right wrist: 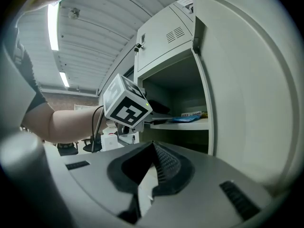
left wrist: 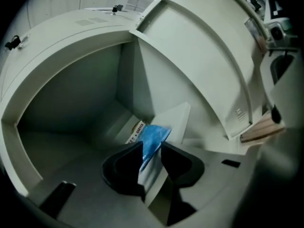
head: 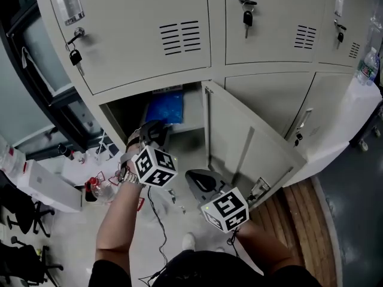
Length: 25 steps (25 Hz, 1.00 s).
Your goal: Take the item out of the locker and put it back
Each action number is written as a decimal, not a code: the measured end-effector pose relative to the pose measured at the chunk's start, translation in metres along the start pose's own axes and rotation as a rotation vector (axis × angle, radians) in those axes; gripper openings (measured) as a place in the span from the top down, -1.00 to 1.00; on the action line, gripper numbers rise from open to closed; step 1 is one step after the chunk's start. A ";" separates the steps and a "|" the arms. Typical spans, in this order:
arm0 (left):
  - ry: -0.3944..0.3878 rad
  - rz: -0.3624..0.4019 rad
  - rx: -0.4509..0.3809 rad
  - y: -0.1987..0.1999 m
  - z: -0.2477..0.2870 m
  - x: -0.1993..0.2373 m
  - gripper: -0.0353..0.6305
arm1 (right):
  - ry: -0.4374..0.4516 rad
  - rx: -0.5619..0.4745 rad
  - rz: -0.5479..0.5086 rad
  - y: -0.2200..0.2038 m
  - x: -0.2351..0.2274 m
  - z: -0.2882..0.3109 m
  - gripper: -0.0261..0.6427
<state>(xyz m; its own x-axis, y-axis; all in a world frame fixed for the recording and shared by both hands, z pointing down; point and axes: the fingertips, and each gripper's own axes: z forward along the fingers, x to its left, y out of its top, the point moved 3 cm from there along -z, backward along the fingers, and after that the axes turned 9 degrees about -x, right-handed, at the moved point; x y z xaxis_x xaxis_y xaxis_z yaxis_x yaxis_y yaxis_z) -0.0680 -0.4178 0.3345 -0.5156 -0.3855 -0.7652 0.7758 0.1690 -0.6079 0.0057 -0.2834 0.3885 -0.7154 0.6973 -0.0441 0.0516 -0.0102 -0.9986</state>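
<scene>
Entry, locker return stage. Hazards, as judged: the left hand-held gripper (left wrist: 151,145) stands with jaws apart and the blue packet (left wrist: 154,134) lying in the gap, so a crooked pull-back may let a jaw catch the packet and drag it off the shelf (right wrist: 180,124). The packet looks to sit towards the shelf's front and may slip out if nudged. The open locker door (head: 251,142), centre right in the head view, stands just beside the right hand-held gripper (right wrist: 153,146) and may be knocked. Position of item: on the shelf inside the open locker, centre of the head view, unclamped. Right hand-held gripper: jaws together, nothing between them, held outside the locker at lower centre. Count: blue packet, one; open door, one; hand-held grippers, two; marker cubes (head: 154,165), two; keys (head: 247,18) hanging in the upper doors, three visible.
</scene>
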 end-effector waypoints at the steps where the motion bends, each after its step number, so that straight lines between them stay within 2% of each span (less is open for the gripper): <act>1: -0.014 0.018 0.018 -0.002 0.003 0.000 0.53 | 0.001 0.000 0.000 0.000 0.000 0.001 0.92; 6: -0.059 0.096 0.083 -0.008 0.011 0.001 0.45 | 0.006 -0.003 -0.004 0.002 0.001 0.006 0.92; 14: -0.064 0.198 0.147 -0.011 0.026 0.007 0.43 | 0.005 -0.006 0.001 0.002 -0.001 0.014 0.92; 17: -0.086 0.234 0.168 -0.015 0.032 0.007 0.49 | 0.008 -0.004 0.001 0.001 0.000 0.016 0.92; 21: -0.094 0.250 0.204 -0.017 0.036 0.005 0.69 | 0.006 -0.006 0.000 0.003 -0.002 0.016 0.92; 25: -0.083 0.280 0.197 -0.016 0.040 0.001 0.68 | 0.013 -0.005 0.007 0.004 -0.001 0.016 0.92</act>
<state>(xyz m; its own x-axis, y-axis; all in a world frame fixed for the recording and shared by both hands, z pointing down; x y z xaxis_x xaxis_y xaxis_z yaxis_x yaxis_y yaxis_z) -0.0663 -0.4577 0.3516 -0.2481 -0.4233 -0.8714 0.9423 0.1034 -0.3185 -0.0044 -0.2954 0.3843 -0.7058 0.7066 -0.0504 0.0598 -0.0115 -0.9981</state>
